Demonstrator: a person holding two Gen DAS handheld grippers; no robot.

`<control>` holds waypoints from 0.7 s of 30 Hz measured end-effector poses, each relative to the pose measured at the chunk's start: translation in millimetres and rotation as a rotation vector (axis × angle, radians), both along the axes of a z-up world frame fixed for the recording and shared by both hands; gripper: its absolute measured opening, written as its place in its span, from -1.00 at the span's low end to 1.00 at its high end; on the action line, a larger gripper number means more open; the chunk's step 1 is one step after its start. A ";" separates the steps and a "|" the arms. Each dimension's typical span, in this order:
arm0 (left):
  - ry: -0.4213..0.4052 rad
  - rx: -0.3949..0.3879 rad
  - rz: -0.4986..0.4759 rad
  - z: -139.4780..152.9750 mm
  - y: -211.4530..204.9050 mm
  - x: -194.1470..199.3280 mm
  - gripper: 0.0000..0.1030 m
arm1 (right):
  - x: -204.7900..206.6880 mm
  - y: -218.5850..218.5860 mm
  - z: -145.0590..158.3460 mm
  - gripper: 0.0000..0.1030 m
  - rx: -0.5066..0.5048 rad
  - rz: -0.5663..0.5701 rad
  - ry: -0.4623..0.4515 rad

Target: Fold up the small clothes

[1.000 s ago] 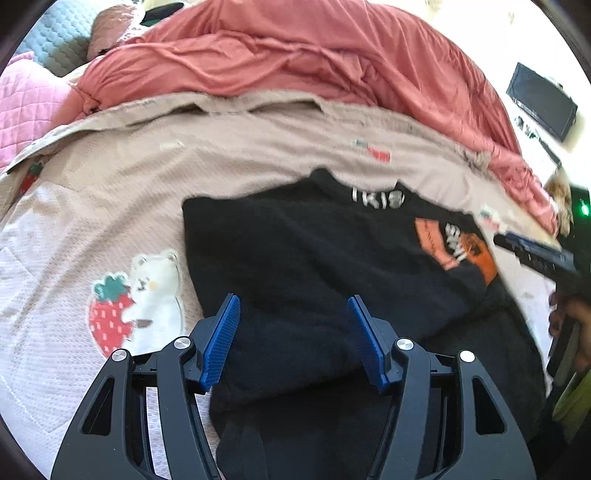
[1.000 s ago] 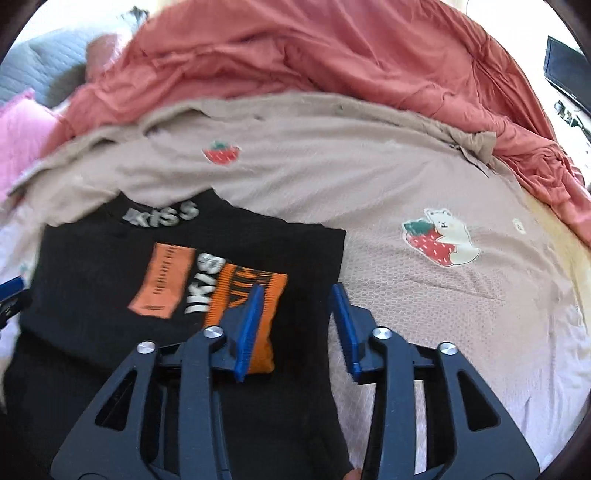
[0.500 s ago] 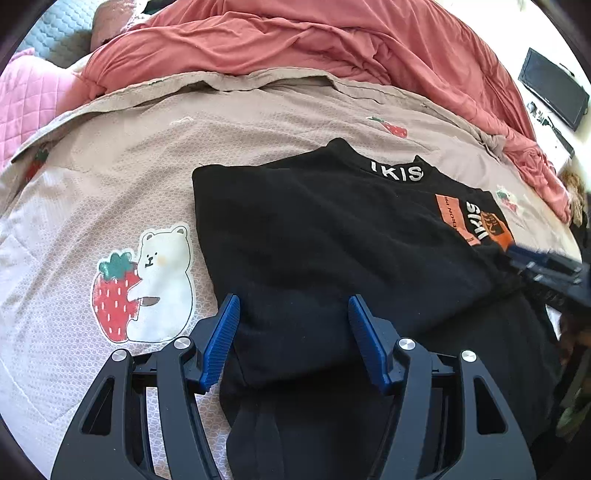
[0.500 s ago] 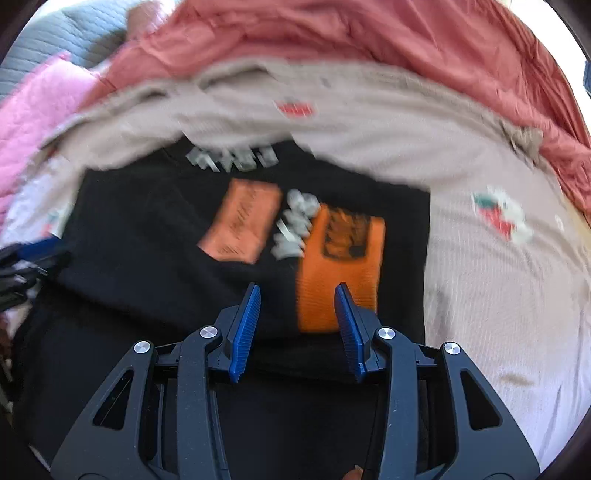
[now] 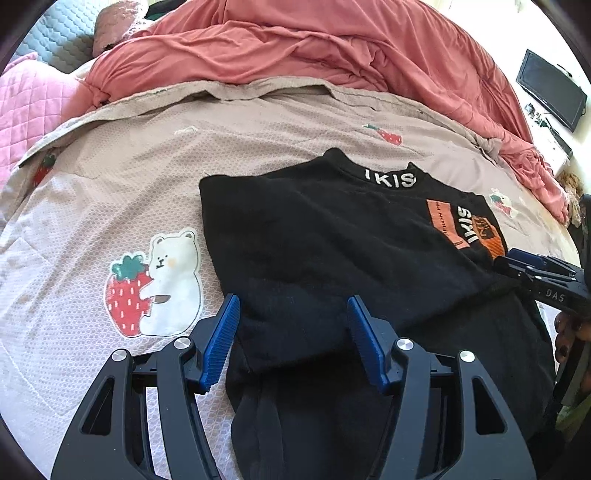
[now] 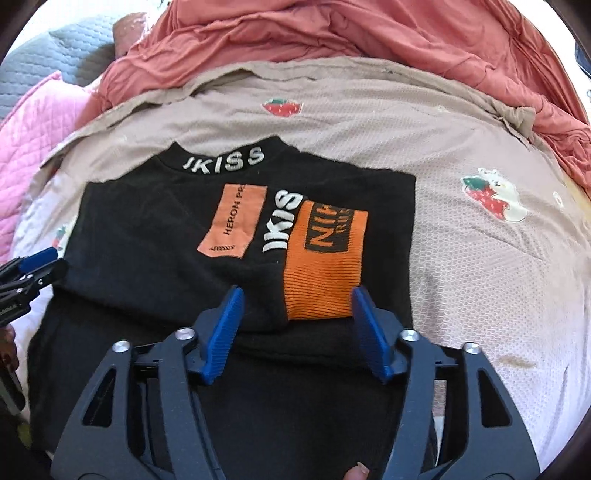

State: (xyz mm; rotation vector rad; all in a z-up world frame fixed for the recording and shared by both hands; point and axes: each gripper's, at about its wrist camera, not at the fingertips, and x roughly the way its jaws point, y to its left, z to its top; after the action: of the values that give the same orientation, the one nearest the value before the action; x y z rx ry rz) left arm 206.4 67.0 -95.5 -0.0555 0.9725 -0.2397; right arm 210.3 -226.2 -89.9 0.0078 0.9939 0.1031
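A small black sweater (image 5: 332, 251) (image 6: 155, 236) with white "IKISS" lettering and orange patches lies on the bed, its upper part folded down over the lower part. My left gripper (image 5: 291, 332) stands open above the folded edge near the sweater's left side, nothing pinched between its blue pads. My right gripper (image 6: 295, 325) hovers over the fold below the orange patch (image 6: 325, 266); its jaws are opening, and the cloth lies under them, not pressed. The right gripper's tip (image 5: 535, 273) shows at the right edge of the left wrist view, and the left gripper's tip (image 6: 33, 266) at the left edge of the right wrist view.
A beige bedsheet (image 5: 110, 192) (image 6: 480, 277) printed with bears and strawberries lies under the sweater. A rumpled coral blanket (image 5: 314, 48) (image 6: 369, 29) is heaped at the far side. A pink quilt (image 5: 33, 107) lies at far left. A dark monitor (image 5: 550, 88) stands far right.
My right gripper swung left from the sweater's right edge to the fold below the orange patch, and its jaws widened. The left gripper stayed open, with the view shifting slightly.
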 end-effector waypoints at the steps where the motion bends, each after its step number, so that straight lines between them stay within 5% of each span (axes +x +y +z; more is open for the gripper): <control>1: -0.006 0.001 0.001 2.0 0.7 -1.2 0.15 | -1.4 -0.9 2.9 0.19 0.006 0.000 -0.010; 5: -0.029 0.003 0.008 12.2 4.5 -6.9 0.15 | -7.8 -3.3 12.7 0.38 0.018 0.007 -0.036; 7: -0.041 0.009 0.010 17.5 5.4 -10.0 0.40 | -12.4 -3.3 17.8 0.46 0.010 0.016 -0.052; 11: -0.070 0.001 0.007 29.5 7.1 -17.3 0.44 | -20.9 -3.5 24.1 0.60 0.020 0.020 -0.073; 16: -0.095 -0.035 0.007 44.0 10.7 -26.5 0.84 | -26.8 -4.0 30.4 0.73 0.042 0.013 -0.083; 21: -0.141 -0.026 0.012 58.3 11.9 -35.8 0.85 | -31.2 -1.6 37.9 0.79 0.030 0.006 -0.104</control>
State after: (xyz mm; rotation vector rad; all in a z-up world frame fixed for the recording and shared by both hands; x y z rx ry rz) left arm 170.5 78.9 -37.2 -0.0670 0.8284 -0.2424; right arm 179.1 -227.8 -52.0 0.0265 0.8882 0.1226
